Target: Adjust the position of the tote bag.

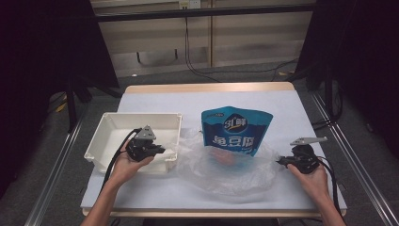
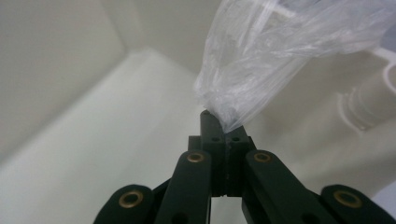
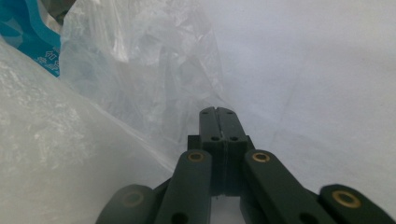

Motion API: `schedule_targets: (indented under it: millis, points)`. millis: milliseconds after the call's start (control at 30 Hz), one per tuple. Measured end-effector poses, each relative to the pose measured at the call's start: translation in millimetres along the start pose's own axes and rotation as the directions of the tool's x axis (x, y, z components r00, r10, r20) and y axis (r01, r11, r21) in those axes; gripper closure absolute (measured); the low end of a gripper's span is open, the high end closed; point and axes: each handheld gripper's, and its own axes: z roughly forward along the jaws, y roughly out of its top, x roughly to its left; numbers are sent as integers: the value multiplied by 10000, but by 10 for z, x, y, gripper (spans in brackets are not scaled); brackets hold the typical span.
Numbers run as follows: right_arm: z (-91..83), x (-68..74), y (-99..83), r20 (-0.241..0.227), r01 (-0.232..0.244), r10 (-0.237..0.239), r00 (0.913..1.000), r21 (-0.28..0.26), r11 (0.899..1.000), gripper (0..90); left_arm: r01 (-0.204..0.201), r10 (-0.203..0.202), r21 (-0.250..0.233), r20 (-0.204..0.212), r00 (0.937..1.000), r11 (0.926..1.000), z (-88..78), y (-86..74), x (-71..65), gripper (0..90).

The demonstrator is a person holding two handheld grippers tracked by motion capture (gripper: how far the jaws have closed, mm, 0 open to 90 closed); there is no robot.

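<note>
Left gripper (image 2: 219, 122) clamped on crinkled clear plastic bag (image 1: 230, 172), over white rectangular plastic bin (image 1: 109, 137) at nine o'clock. Right gripper (image 3: 217, 114) at three o'clock, jaws together, beside the bag's edge; whether gripping film, cannot tell.

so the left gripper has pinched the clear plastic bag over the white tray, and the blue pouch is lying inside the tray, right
Not quite. The left gripper does pinch the clear plastic bag over the white tray, but the blue pouch lies on the table beside the tray, partly under the bag, as the high view shows.

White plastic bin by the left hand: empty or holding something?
Empty: the white plastic bin shows a bare floor; the clear plastic bag lies beside it.
</note>
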Motion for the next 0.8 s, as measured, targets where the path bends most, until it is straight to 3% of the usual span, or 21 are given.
schedule_targets:
  millis: [133, 200, 267, 333, 467, 667, 733, 800]
  points:
    - [-1, 20, -7, 51, 118, -118, 9999, -59, 9999, 900, -140, 140, 89, 58, 9999, 9999, -25, 12, -4, 900]
    - [-8, 30, -11, 74, 248, -247, 9997, -62, 9997, 896, 80, -73, -254, 243, 9997, 9996, -58, 19, -18, 880]
    - [-25, 36, -5, -104, 188, -191, 9998, -284, 9994, 825, -78, 86, -404, 206, 9998, 9992, -130, 44, -15, 840]
    - [-56, 51, -1, -161, 180, -187, 9997, -450, 9988, 786, 188, -181, -668, 117, 9998, 9976, -184, 63, -8, 704]
    - [-114, 62, -13, -90, 294, -299, 9995, -579, 9979, 652, 307, -300, -950, 85, 9995, 9950, -307, 69, 20, 553]
    - [-306, 103, -37, 41, 336, -334, 9994, -1044, 9940, 478, 504, -460, -1610, 309, 9985, 9857, -560, 82, 53, 407]
    - [-360, 114, -52, 45, 413, -411, 9991, -1198, 9919, 440, 847, -806, -2003, 287, 9963, 9761, -633, 86, 52, 388]
    - [-421, 123, -54, 74, 396, -389, 9992, -1343, 9902, 410, 1033, -1010, -1923, 215, 9947, 9759, -666, 102, 51, 388]
